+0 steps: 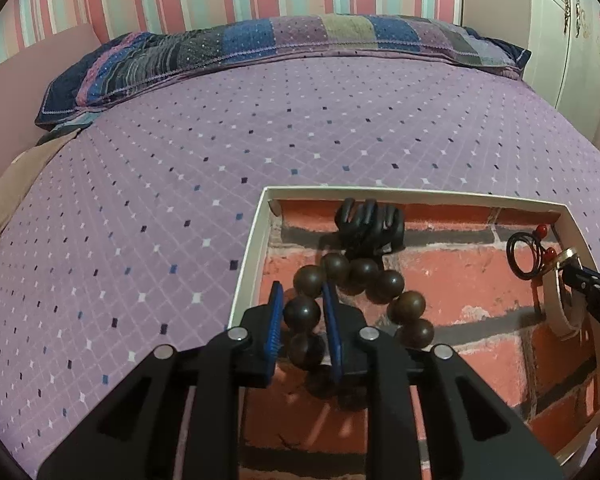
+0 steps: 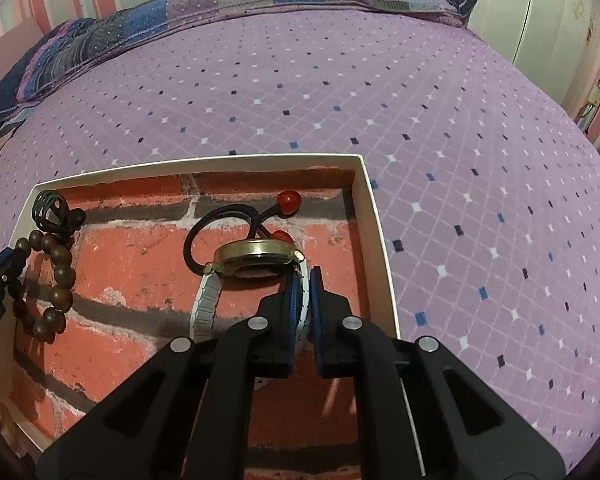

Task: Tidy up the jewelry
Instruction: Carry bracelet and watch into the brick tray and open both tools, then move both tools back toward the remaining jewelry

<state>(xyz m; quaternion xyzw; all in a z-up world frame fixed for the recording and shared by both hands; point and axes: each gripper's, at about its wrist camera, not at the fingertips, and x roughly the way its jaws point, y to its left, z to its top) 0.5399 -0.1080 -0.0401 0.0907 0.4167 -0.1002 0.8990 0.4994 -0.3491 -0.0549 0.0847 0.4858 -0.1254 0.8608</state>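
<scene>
The left gripper (image 1: 302, 312) is clamped on the bead bracelet (image 1: 364, 276), the tray (image 1: 248, 256) floor directly beneath, hair claw (image 1: 370, 228) at twelve o'clock.

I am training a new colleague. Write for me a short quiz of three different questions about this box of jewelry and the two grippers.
1. True or false: the black hair claw lies outside the white box.
2. What does the right gripper clamp? A) brown bead bracelet B) strap of the gold-rimmed watch C) hair tie
3. Fill in: the beads between the left gripper fingers belong to the ____ .

Key
1. False: it lies inside, near the far wall.
2. B: the brown bead bracelet is at the left gripper, and the black hair tie with red beads lies free.
3. brown bead bracelet
</scene>
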